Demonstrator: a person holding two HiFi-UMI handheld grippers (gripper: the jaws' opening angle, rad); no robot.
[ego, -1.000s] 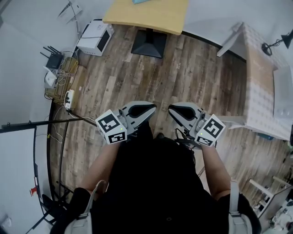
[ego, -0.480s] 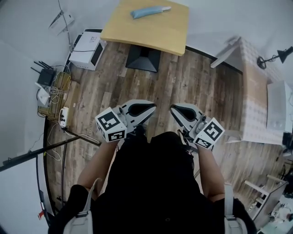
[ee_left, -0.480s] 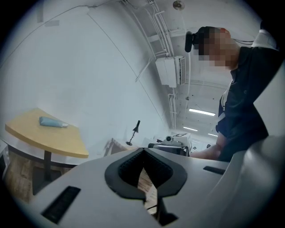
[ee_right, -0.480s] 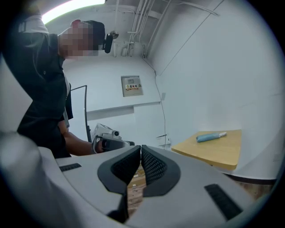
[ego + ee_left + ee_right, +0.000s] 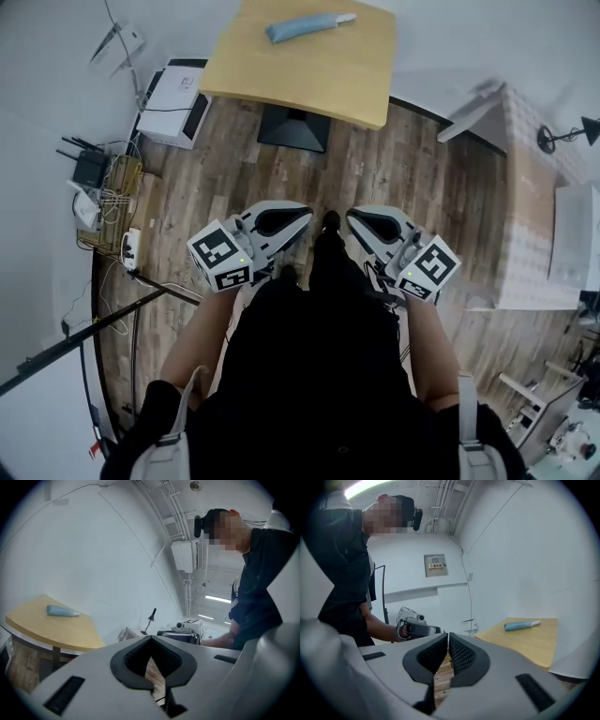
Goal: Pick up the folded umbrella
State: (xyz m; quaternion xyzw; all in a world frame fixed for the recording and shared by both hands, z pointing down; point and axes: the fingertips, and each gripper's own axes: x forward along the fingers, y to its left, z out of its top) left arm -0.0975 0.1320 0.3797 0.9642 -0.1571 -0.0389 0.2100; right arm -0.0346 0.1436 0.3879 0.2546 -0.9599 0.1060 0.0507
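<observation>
Head view: left tongs [image 5: 306, 212] and right tongs [image 5: 351, 217] are closed, empty; the folded umbrella [image 5: 305, 26] well ahead is judged light, soft, best clamped mid-length.

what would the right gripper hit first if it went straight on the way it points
Probably the white wall; it seems to pass between the left gripper and light wooden table, depth unclear.

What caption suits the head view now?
Shut and empty, the left gripper and right gripper held above the wood-plank floor, short of the yellow wooden table carrying the folded light-blue umbrella.
</observation>
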